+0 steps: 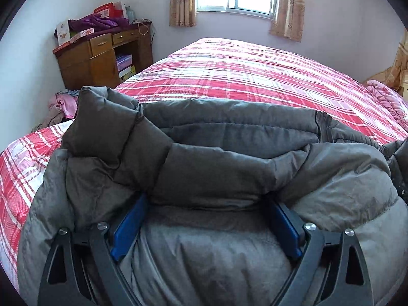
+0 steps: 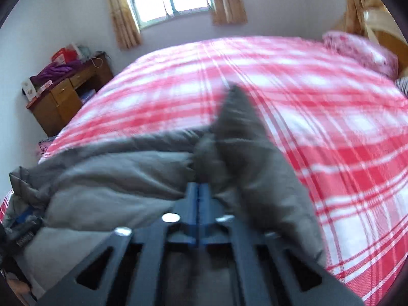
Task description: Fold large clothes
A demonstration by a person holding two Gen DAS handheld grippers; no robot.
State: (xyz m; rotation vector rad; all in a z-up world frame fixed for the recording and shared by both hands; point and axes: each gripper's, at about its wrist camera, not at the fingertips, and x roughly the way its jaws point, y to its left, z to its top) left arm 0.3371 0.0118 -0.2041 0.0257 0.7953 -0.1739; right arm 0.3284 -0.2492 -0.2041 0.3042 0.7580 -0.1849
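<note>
Jaws of left gripper (image 1: 207,205) gape around grey jacket (image 1: 204,158); right gripper (image 2: 200,187) pinches it.

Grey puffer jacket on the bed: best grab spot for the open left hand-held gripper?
Probably the raised quilted fold of the jacket, straight ahead of the left hand-held gripper. Come from the near side: the ridge runs crosswise and stands proud, so wide jaws can straddle it.

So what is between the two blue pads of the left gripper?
A thick bulge of the grey jacket fills the gap between the pads of the left gripper, seen in the left wrist view.
</note>
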